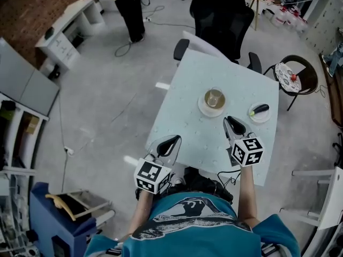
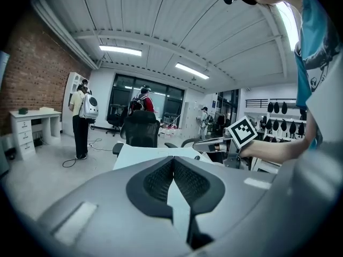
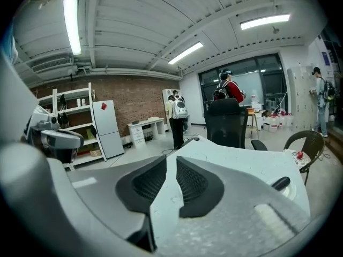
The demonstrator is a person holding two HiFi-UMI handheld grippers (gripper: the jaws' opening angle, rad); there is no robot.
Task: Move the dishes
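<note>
Nothing seemed moved yet: the plate (image 1: 202, 107) bearing a glass (image 1: 214, 97) and the small plate (image 1: 261, 118) sat on the tabletop (image 1: 185, 119) ahead of the closed, empty left gripper (image 1: 175, 138) and the slightly parted, empty right gripper (image 1: 228, 120).

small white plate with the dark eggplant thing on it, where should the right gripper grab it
Take the small white plate by its bare near rim, coming in low from the side of the right gripper. The dark eggplant-shaped piece lies across its middle, and the plate is shallow, so probably only the rim offers a pinch.
</note>
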